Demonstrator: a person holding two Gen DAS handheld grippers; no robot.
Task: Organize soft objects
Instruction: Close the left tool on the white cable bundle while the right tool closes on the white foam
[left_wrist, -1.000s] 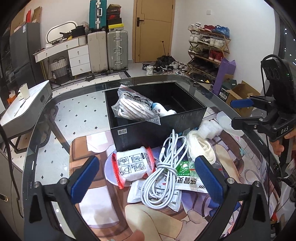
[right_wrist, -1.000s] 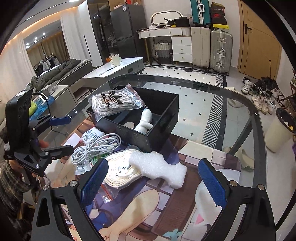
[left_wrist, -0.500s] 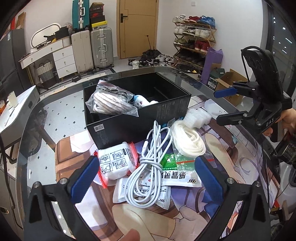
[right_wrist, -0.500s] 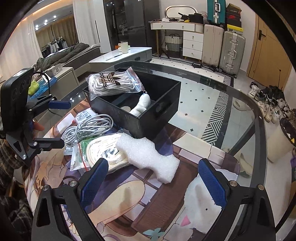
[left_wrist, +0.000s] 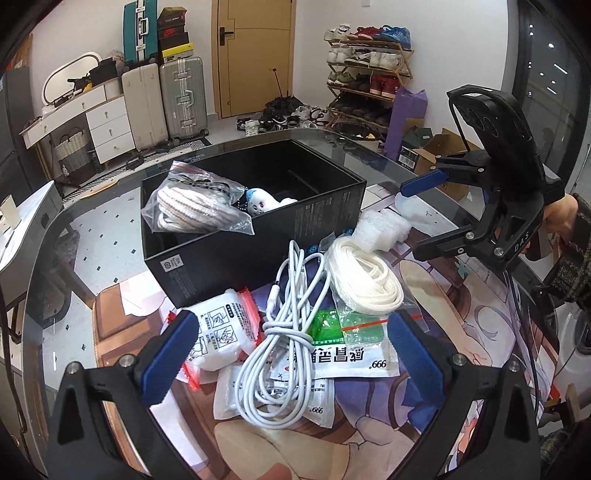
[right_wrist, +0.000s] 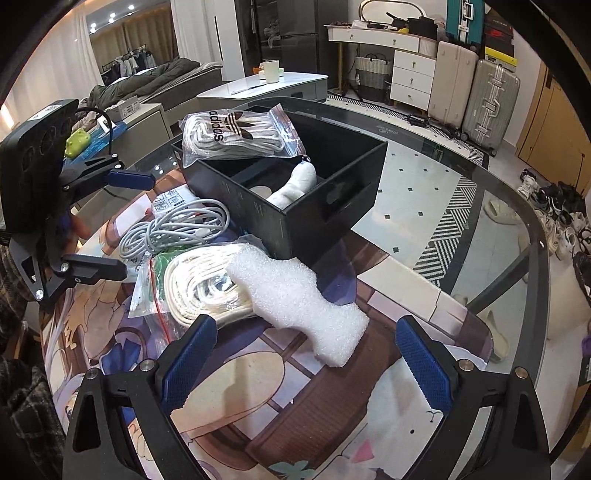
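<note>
With both our left claw (left_wrist: 288, 354) and right claw (right_wrist: 304, 354) spread wide and empty, we should lower squarely over the foam piece (right_wrist: 295, 295) lying beside the black box (right_wrist: 295, 192), squeezing gently.

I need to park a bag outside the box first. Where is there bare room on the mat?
Free: the mat right of the foam piece, out to the table's glass edge. Also the glass beyond the black box. Crowded: left of the foam, where the bagged white rope, cable bundle and packets overlap against the box.
</note>
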